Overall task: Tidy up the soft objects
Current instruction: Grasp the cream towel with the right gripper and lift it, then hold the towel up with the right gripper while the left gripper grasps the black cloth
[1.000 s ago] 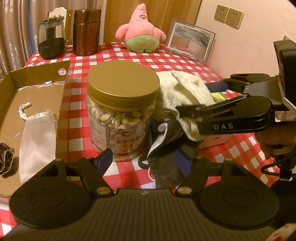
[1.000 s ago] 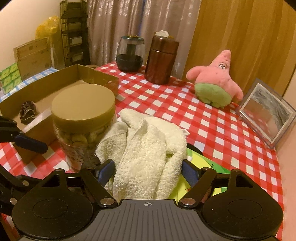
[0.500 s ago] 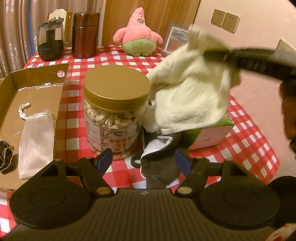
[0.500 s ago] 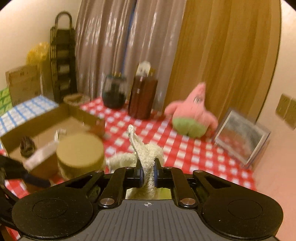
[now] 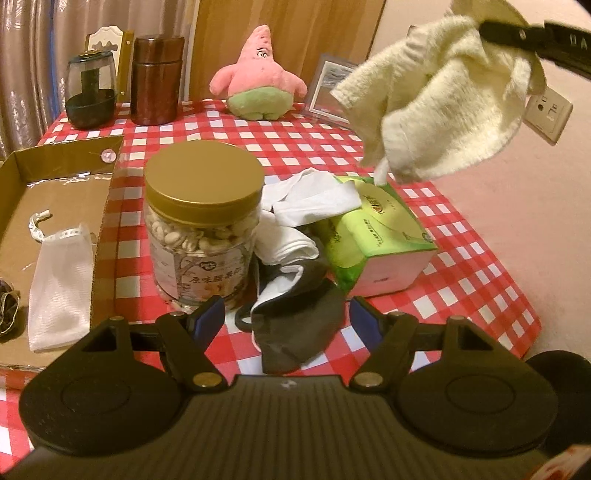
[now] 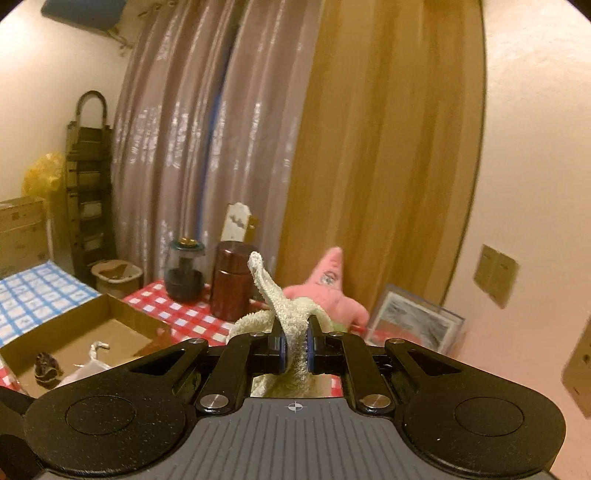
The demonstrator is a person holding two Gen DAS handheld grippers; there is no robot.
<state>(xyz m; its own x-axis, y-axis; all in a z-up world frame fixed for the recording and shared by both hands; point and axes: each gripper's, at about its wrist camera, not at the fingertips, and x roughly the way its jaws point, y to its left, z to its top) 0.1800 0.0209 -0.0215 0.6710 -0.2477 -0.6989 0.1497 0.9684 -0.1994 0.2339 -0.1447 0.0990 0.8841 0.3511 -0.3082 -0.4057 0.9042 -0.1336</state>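
My right gripper (image 6: 295,349) is shut on a cream towel (image 6: 291,325), pinching a fold of it. In the left wrist view the same cream towel (image 5: 443,110) hangs high at the upper right, well above the table, from the right gripper's fingers (image 5: 517,35). My left gripper (image 5: 288,319) stands open low over the table's front, with a dark sock (image 5: 295,328) lying between and beyond its fingers. White socks (image 5: 295,229) lie behind it. A pink starfish plush (image 5: 258,77) sits at the table's far side.
A gold-lidded jar (image 5: 203,229) stands left of the socks. A green tissue box (image 5: 376,236) sits to their right. A cardboard tray (image 5: 62,184) on the left holds a white mesh pouch (image 5: 59,288). Two canisters (image 5: 155,77) and a picture frame (image 5: 332,88) stand at the back.
My right gripper closed on the cream towel and lifted it off the tissue box, up and to the right. The white socks and tissue box are now uncovered. My left gripper stayed open.
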